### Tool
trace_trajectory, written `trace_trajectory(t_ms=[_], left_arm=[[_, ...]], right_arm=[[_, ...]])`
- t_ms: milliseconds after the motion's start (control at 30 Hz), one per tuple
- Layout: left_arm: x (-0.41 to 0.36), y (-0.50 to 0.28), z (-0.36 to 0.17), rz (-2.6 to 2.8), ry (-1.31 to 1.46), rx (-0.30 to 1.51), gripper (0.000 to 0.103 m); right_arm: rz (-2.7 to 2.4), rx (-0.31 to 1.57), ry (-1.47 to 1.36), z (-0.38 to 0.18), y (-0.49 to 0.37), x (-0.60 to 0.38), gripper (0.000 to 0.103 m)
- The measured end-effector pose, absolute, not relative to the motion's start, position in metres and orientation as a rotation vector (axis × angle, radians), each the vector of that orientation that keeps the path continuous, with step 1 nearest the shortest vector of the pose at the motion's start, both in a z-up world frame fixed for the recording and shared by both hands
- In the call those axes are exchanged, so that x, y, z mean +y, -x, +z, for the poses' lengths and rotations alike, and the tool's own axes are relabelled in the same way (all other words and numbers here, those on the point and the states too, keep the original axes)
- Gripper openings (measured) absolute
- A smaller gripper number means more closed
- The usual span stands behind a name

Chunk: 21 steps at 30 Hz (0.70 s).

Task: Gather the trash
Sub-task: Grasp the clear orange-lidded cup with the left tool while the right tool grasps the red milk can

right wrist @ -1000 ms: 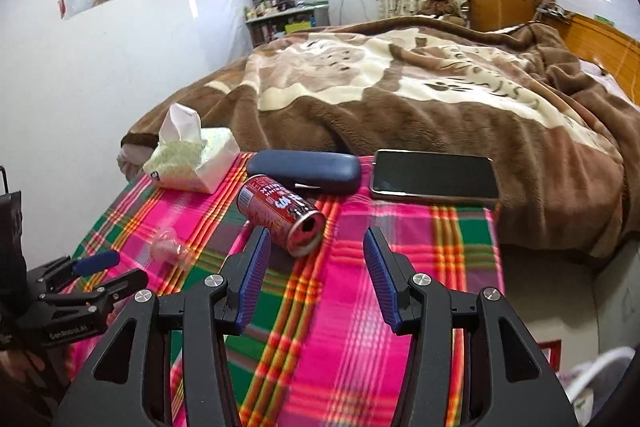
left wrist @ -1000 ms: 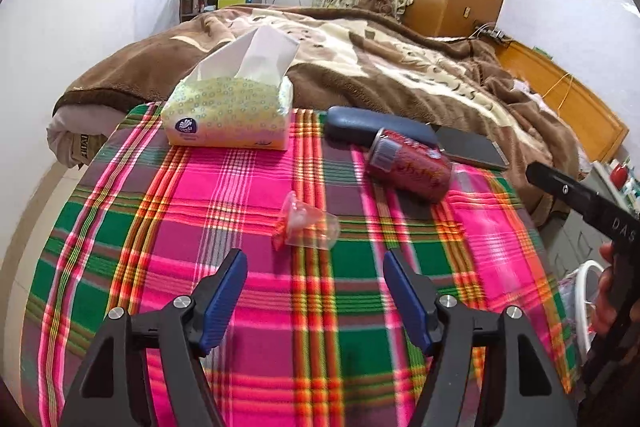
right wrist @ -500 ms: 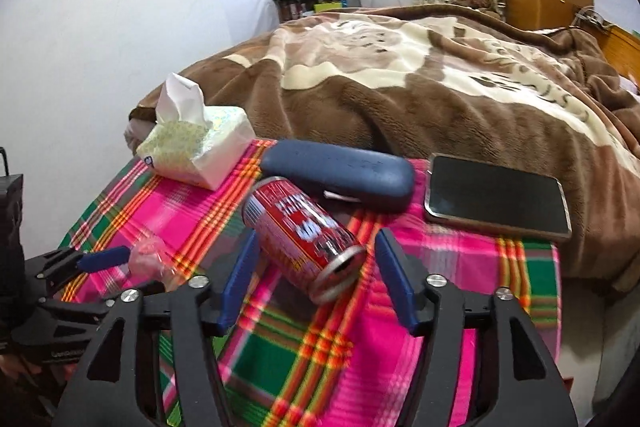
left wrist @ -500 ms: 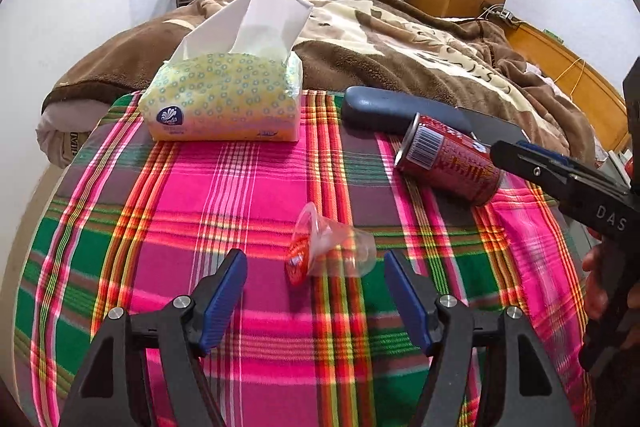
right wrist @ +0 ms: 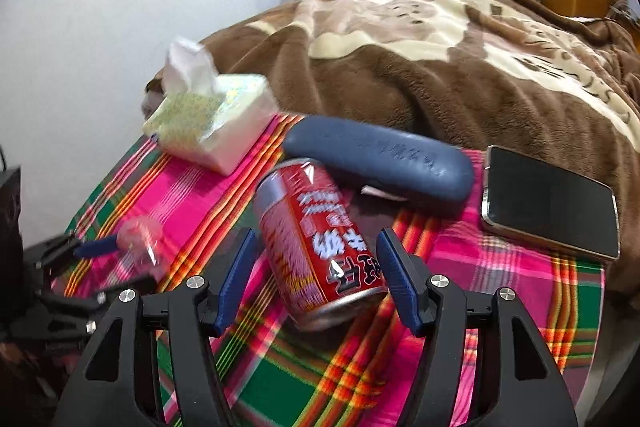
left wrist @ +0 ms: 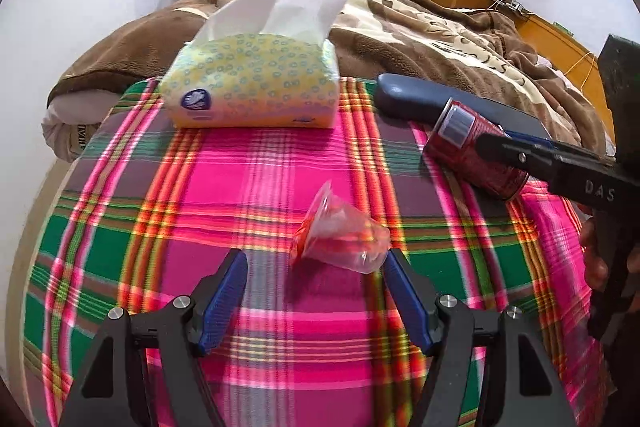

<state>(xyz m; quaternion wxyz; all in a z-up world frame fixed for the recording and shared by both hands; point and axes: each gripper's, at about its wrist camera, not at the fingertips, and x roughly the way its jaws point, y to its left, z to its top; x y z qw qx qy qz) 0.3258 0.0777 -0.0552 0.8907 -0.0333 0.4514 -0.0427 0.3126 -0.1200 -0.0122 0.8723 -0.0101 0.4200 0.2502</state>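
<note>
A clear plastic cup (left wrist: 340, 239) with a red lid lies on its side on the plaid cloth (left wrist: 248, 187). My left gripper (left wrist: 315, 257) is open, its blue fingertips just short of the cup on either side, the right tip almost at the cup's base. A red drink can (right wrist: 312, 227) lies on its side between the fingers of my right gripper (right wrist: 316, 243). That gripper is open, with thin gaps between pads and can. The left wrist view shows the right gripper (left wrist: 516, 157) reaching over the can (left wrist: 456, 143). In the right wrist view the left gripper (right wrist: 92, 251) sits by the cup (right wrist: 140, 243).
A yellow tissue pack (left wrist: 252, 91) stands at the far side of the cloth. A blue glasses case (right wrist: 380, 163) lies just behind the can, and a phone (right wrist: 548, 203) to its right. A bed with a brown blanket (right wrist: 440, 67) borders the table's far edge.
Both grippers have moved forward and down. The can now lies between the right fingers, which stand wider apart. The cup has come up to the left fingertips.
</note>
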Motion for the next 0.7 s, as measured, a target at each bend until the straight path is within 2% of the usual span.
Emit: trace_trajectory(t_ms=[333, 400, 700], left_arm=[[0.11, -0.318, -0.037, -0.076, 0.208, 0.88, 0.07], [0.109, -0.322, -0.034, -0.068, 0.207, 0.872, 0.073], [0.109, -0.34, -0.053, -0.012, 0.267, 0.905, 0.073]], right_arm=[[0.491, 0.92, 0.088, -0.018, -0.312, -0.103, 0.064], [0.473, 0.921, 0.082, -0.021, -0.313, -0.102, 0.064], [0.423, 0.946, 0.041, -0.029, -0.316, -0.106, 0.064]])
